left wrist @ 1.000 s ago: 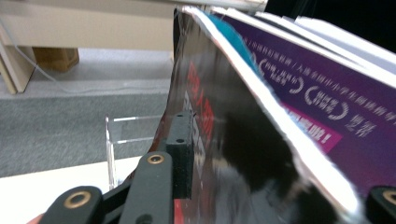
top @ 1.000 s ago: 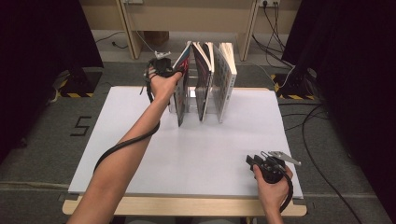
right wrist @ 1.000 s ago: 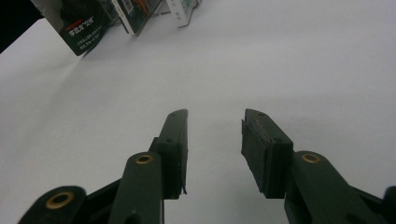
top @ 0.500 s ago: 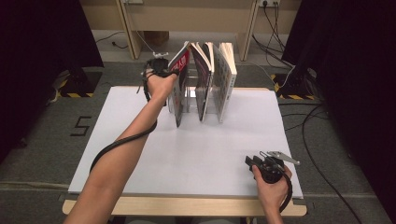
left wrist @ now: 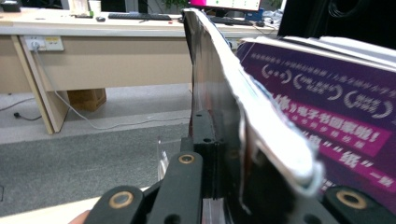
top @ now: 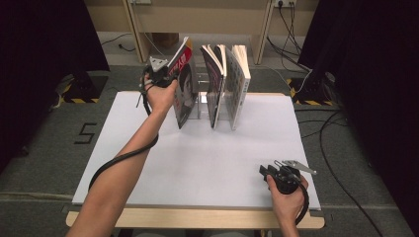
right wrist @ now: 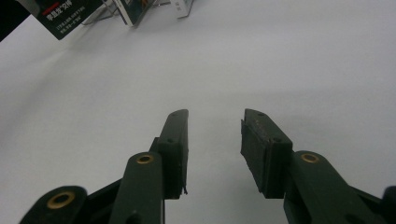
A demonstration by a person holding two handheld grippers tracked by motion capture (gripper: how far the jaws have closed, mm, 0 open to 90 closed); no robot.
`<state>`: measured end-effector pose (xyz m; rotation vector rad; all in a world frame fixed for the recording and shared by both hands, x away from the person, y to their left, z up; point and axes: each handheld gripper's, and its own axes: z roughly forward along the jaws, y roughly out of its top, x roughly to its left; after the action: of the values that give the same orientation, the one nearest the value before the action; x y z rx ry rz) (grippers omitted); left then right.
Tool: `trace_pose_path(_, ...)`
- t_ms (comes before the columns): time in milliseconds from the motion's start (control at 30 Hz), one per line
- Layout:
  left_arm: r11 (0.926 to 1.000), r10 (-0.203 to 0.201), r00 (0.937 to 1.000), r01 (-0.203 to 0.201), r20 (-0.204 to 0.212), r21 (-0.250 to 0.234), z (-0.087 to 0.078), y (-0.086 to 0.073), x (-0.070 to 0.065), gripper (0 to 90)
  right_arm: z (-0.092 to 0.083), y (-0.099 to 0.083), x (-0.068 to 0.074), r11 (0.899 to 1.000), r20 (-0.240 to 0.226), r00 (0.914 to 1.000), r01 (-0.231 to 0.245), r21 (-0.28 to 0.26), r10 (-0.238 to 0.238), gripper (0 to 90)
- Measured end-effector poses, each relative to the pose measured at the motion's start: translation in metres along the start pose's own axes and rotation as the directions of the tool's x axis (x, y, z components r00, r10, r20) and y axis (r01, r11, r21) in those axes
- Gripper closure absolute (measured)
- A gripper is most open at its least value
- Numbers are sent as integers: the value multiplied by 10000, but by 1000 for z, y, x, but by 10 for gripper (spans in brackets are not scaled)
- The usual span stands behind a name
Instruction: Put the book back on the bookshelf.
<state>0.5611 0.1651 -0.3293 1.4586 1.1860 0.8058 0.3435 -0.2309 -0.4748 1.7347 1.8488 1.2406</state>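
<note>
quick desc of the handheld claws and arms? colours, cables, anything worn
Both the left claw and the right claw are black, with two flat-padded jaws and brass-coloured pivot pins. Each carries a grey three-cornered plate on top and trails a thick black cable along the forearm. Forearms are bare: no sleeves or gloves visible.

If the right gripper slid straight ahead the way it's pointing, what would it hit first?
Mostly bare white table lies ahead of the open right gripper. Farther on, roughly in line, stand the books; depth is hard to judge.
</note>
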Motion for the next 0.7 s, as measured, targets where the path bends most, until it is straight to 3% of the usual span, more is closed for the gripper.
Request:
trace_pose_path(67, 9997, 92, 9994, -100, -338, -235, -1, -6, 3, 865, 0, 0, 0, 10000, -5, 10000, -1, -21, 1, 615)
trace_pose_path(133, 9996, -81, 9991, 70, -408, -278, -4, -8, 6, 863, 0, 0, 0, 10000, 28, 10000, 50, -61, -50, 615)
trace_pose_path(400, 9994, 98, 9970, -122, -773, -314, -7, -11, 16, 833, 1, 0, 1, 9999, 44, 9999, 102, -19, -102, 615)
trace_pose_path(500, 9995, 54, 9975, -75, -706, -298, -7, -10, 17, 814, 0, 0, 0, 10000, 45, 10000, 53, -72, -53, 615)
trace_pose_path(700, 9975, -696, 9973, 694, -233, -101, -7, -9, 17, 738, -1, 0, -1, 10000, 76, 10000, -12, -92, 13, 614)
